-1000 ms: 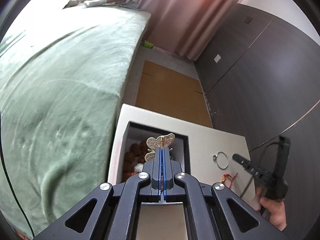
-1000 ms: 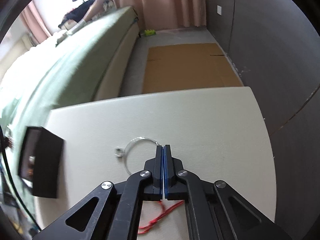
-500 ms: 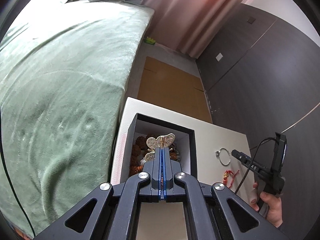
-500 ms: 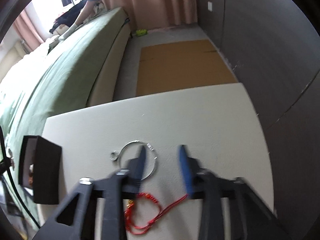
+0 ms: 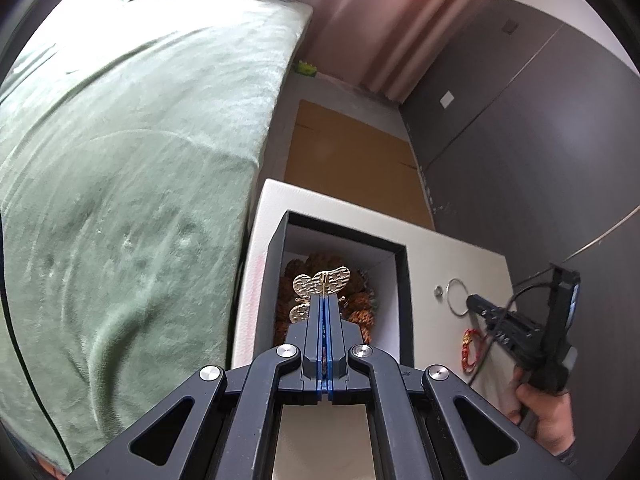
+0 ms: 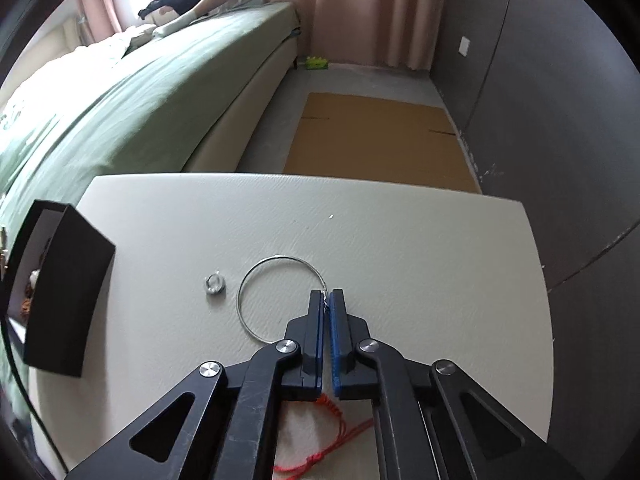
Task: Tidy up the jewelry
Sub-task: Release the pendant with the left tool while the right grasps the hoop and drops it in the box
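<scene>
Gold butterfly clip [image 5: 320, 285] in left gripper [image 5: 324, 300] (over box [image 5: 403, 280])

So counting it up: one black box [image 5: 404, 280] at the table's [image 6: 400, 232] left edge, with a pile of brown beads [image 5: 358, 304] inside, too clumped to count. One gold butterfly piece [image 5: 322, 282]. Out on the tabletop: one thin silver bangle [image 6: 256, 280], one small silver ring [image 6: 215, 283] just beside it, one red cord bracelet [image 5: 468, 350] nearer the front edge. Two grippers total, left [image 5: 324, 300] and right [image 6: 327, 296].
</scene>
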The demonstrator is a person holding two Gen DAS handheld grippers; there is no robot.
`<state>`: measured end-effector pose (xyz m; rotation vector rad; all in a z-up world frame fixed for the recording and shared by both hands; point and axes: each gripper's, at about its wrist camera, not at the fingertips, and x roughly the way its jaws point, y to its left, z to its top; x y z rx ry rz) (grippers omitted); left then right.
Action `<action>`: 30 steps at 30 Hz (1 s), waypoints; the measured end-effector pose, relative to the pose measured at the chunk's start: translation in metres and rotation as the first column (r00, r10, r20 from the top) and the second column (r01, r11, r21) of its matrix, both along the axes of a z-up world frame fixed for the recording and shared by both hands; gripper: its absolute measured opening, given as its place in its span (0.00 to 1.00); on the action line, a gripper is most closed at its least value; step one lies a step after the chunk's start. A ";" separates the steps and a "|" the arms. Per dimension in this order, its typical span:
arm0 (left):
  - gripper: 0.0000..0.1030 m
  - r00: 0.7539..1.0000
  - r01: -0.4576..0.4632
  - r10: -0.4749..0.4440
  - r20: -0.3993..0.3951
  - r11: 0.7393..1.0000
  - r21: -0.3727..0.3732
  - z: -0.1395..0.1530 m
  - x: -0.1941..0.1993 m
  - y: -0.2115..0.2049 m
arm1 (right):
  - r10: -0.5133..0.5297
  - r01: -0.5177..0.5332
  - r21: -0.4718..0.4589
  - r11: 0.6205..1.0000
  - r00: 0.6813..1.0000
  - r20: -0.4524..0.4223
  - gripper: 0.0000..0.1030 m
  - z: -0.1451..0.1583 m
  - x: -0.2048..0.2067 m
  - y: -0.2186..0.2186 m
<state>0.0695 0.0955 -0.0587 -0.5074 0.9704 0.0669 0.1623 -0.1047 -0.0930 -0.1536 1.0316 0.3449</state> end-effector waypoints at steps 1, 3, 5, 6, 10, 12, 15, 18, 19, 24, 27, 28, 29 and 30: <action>0.00 1.000 0.006 -0.006 -0.007 1.000 0.005 0.000 0.000 0.000 | -0.004 0.004 0.018 1.000 1.000 -0.021 0.02 0.001 0.000 -0.002; 0.00 1.000 0.022 -0.021 -0.023 1.000 0.011 -0.002 -0.001 -0.002 | -0.017 0.020 0.062 0.998 0.999 -0.042 0.02 0.006 0.001 -0.007; 0.00 0.999 0.037 -0.037 -0.037 0.999 0.014 -0.004 -0.001 -0.005 | -0.022 0.025 0.113 0.993 0.999 -0.032 0.02 0.018 -0.003 -0.011; 0.00 0.998 0.045 -0.045 -0.047 0.999 0.015 -0.005 -0.001 -0.006 | -0.023 0.026 0.135 0.991 0.999 -0.027 0.02 0.023 -0.005 -0.012; 0.00 0.993 0.061 -0.061 -0.097 0.998 -0.001 -0.013 0.002 -0.009 | -0.004 0.006 0.220 0.975 1.000 -0.007 0.02 0.041 -0.013 -0.008; 0.00 0.993 0.049 -0.051 -0.111 0.999 -0.023 -0.015 0.002 -0.006 | 0.011 -0.011 0.250 0.968 1.000 0.002 0.02 0.048 -0.018 -0.003; 0.00 0.994 0.028 -0.033 -0.101 0.998 -0.049 -0.011 0.000 0.000 | 0.025 -0.027 0.296 0.955 1.000 0.011 0.02 0.054 -0.027 0.002; 0.02 0.998 0.004 -0.008 -0.065 0.998 -0.063 -0.001 -0.005 0.008 | 0.051 -0.056 0.346 0.937 0.998 0.022 0.02 0.061 -0.030 0.010; 0.03 0.998 -0.002 -0.001 -0.058 0.998 -0.067 0.001 -0.006 0.009 | 0.063 -0.069 0.358 0.931 0.998 0.027 0.02 0.063 -0.032 0.012; 0.53 0.999 -0.054 0.053 -0.012 0.995 -0.084 0.011 -0.014 0.023 | 0.131 -0.139 0.413 0.900 0.990 0.049 0.02 0.072 -0.048 0.041; 0.55 0.998 -0.065 0.067 0.018 0.994 -0.082 0.018 -0.017 0.028 | 0.164 -0.171 0.435 0.884 0.985 0.054 0.02 0.071 -0.054 0.059; 0.55 0.997 -0.068 0.070 0.021 0.994 -0.084 0.018 -0.017 0.030 | 0.171 -0.176 0.435 0.883 0.984 0.052 0.02 0.069 -0.055 0.065; 0.55 0.997 -0.075 0.078 0.024 0.993 -0.086 0.019 -0.017 0.033 | 0.177 -0.180 0.434 0.883 0.983 0.049 0.02 0.067 -0.055 0.071; 0.55 0.996 -0.082 0.084 0.024 0.993 -0.086 0.019 -0.016 0.035 | 0.183 -0.183 0.436 0.881 0.982 0.043 0.02 0.066 -0.055 0.076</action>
